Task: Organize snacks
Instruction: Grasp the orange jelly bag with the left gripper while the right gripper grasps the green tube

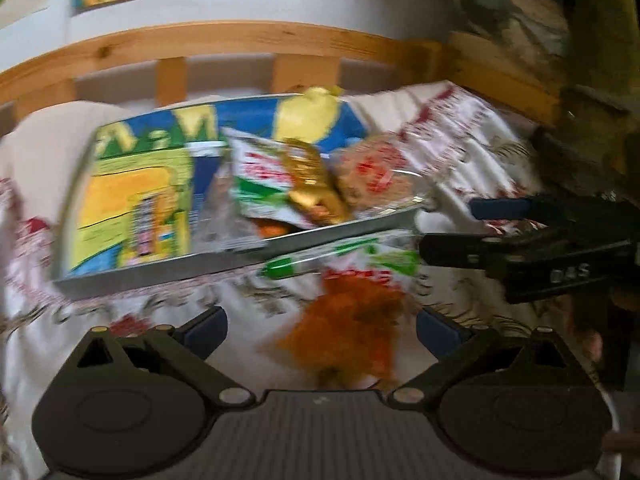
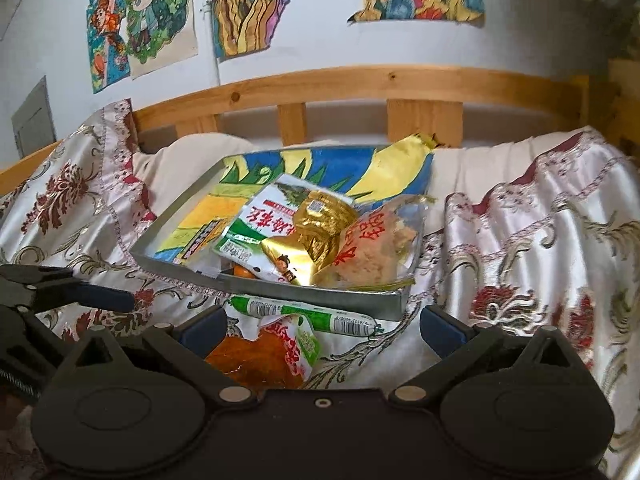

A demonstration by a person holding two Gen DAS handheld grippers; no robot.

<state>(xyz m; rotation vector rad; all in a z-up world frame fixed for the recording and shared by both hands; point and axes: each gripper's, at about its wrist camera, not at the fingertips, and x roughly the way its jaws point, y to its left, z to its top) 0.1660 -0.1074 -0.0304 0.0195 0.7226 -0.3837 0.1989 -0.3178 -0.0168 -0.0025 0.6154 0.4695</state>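
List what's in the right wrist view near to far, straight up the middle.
Right gripper → orange snack pack → green sausage stick → metal tray with gold packet → wooden bed rail → wall drawings.

Ahead of the right gripper (image 2: 322, 326), a tray (image 2: 316, 294) rests on the bedcover (image 2: 540, 240), holding several snack packets (image 2: 304, 236) piled toward its right. A sausage stick (image 2: 304, 312) lies just before the tray's near wall, overlapping another packet (image 2: 260, 354) between the fingers. The left gripper (image 2: 92, 300) sits to the left; a wooden rail (image 2: 360, 84) runs behind.
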